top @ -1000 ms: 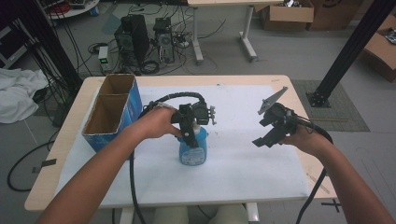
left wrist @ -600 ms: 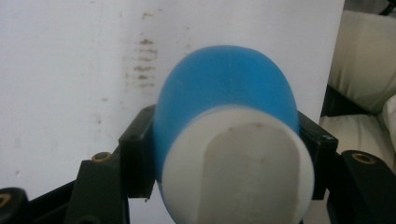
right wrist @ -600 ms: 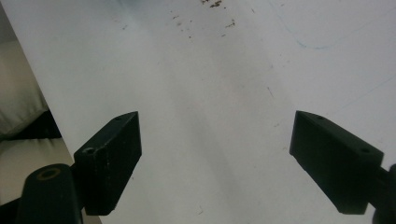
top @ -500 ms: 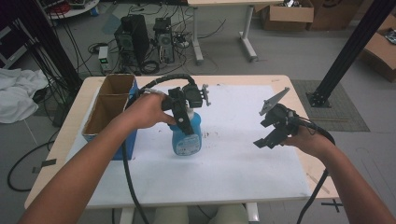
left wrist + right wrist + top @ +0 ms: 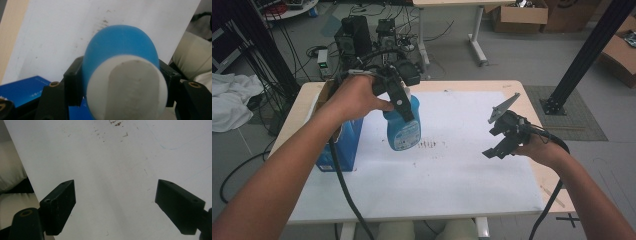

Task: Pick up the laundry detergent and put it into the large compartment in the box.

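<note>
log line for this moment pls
left claw: shut on blue bottle, lifted off table | right claw: open, empty | blue box: beside bottle

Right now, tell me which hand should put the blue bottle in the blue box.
Left. Its tongs already clamp the blue bottle, lifted off the table beside the blue box. The right tongs hang open and empty across the table.

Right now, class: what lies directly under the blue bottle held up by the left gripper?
Under the blue bottle, lifted off the table, lies the white sheet with small brown specks. The left gripper clamps its neck. The bottle's base is not visible.
</note>
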Tool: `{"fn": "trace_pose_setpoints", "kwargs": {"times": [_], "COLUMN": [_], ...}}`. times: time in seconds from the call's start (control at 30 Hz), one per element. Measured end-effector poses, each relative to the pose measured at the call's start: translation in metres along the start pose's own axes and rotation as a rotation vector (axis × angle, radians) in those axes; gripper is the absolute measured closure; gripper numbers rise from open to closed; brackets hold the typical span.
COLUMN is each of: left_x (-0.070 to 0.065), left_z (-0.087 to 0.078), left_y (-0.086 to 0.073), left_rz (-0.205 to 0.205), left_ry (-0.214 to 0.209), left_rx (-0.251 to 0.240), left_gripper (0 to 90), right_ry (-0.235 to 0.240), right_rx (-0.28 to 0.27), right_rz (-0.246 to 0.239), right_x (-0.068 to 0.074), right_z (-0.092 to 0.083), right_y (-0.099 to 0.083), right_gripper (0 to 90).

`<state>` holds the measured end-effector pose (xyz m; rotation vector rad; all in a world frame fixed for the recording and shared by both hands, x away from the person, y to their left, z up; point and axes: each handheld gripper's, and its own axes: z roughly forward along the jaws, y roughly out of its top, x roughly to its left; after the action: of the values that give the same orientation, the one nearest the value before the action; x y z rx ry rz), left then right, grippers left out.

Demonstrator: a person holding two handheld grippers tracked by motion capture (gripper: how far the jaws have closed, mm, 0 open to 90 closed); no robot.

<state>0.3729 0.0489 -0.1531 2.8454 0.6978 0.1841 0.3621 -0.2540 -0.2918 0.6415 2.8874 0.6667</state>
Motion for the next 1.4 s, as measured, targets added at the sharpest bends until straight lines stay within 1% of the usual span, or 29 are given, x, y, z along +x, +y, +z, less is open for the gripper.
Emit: {"fn": "trace_pose_setpoints", "kwargs": {"times": [0.17, 0.23, 0.3, 0.37, 0.63, 0.67, 0.7, 0.77, 0.83, 0.87, 0.9, 0.93, 1.07, 1.1, 1.17, 1.2, 1.3, 1.33, 1.37, 1.4], "left_x": [0.008, 0.012, 0.015, 0.018, 0.03, 0.031, 0.033, 0.036, 0.039, 0.04, 0.042, 0.044, 0.051, 0.054, 0.057, 0.058, 0.062, 0.064, 0.065, 0.066], "left_z": [-0.017, -0.025, -0.032, -0.04, -0.069, -0.072, -0.076, -0.081, -0.087, -0.091, -0.093, -0.096, -0.105, -0.109, -0.114, -0.116, -0.125, -0.127, -0.13, -0.132], "left_y": [-0.003, -0.005, -0.007, -0.008, -0.015, -0.016, -0.018, -0.021, -0.024, -0.025, -0.027, -0.029, -0.035, -0.038, -0.043, -0.044, -0.052, -0.054, -0.057, -0.059], "left_rz": [-0.085, -0.134, -0.168, -0.213, -0.341, -0.371, -0.398, -0.426, -0.466, -0.492, -0.5, -0.524, -0.588, -0.607, -0.648, -0.659, -0.714, -0.726, -0.75, -0.754], "left_ry": [0.029, 0.038, 0.048, 0.057, 0.109, 0.112, 0.119, 0.127, 0.139, 0.146, 0.15, 0.156, 0.169, 0.17, 0.176, 0.181, 0.19, 0.197, 0.208, 0.215], "left_rx": [-0.007, -0.011, -0.021, -0.026, -0.049, -0.058, -0.065, -0.073, -0.08, -0.085, -0.082, -0.085, -0.088, -0.081, -0.089, -0.092, -0.102, -0.1, -0.102, -0.101], "left_gripper": [38.0, 37.9, 38.0, 38.0, 38.0, 38.0, 38.0, 38.0, 38.0, 38.0, 38.0, 38.0, 38.0, 38.0, 38.0, 38.0, 38.0, 38.0, 38.0, 38.0], "right_ry": [0.001, 0.001, 0.001, 0.002, 0.004, 0.005, 0.006, 0.009, 0.01, 0.01, 0.01, 0.01, 0.009, 0.009, 0.009, 0.009, 0.009, 0.008, 0.008, 0.01], "right_rx": [0.001, 0.004, 0.005, 0.004, 0.0, -0.001, -0.001, 0.003, 0.002, 0.004, 0.004, 0.003, 0.0, 0.001, 0.003, 0.001, 0.0, 0.0, 0.0, -0.001], "right_rz": [-0.008, -0.012, -0.013, -0.013, -0.029, -0.03, -0.032, -0.033, -0.036, -0.038, -0.039, -0.041, -0.046, -0.047, -0.05, -0.05, -0.047, -0.047, -0.048, -0.048], "right_x": [0.0, 0.0, 0.0, 0.0, -0.001, -0.001, -0.002, -0.002, -0.003, -0.003, -0.003, -0.003, -0.004, -0.004, -0.004, -0.005, -0.005, -0.005, -0.005, -0.006], "right_z": [0.0, -0.001, -0.001, -0.001, 0.0, 0.0, 0.0, 0.001, 0.002, 0.002, 0.002, 0.002, 0.002, 0.002, 0.002, 0.002, 0.002, 0.002, 0.002, 0.002], "right_y": [0.002, 0.002, 0.002, 0.003, 0.008, 0.008, 0.009, 0.01, 0.011, 0.011, 0.012, 0.012, 0.014, 0.014, 0.014, 0.013, 0.013, 0.013, 0.013, 0.013], "right_gripper": [16.7, 16.7, 16.7, 16.7, 16.7, 16.7, 16.7, 16.7, 16.7, 16.7, 16.7, 16.7, 16.7, 16.7, 16.7, 16.7, 16.7, 16.8, 16.7, 16.7]}}
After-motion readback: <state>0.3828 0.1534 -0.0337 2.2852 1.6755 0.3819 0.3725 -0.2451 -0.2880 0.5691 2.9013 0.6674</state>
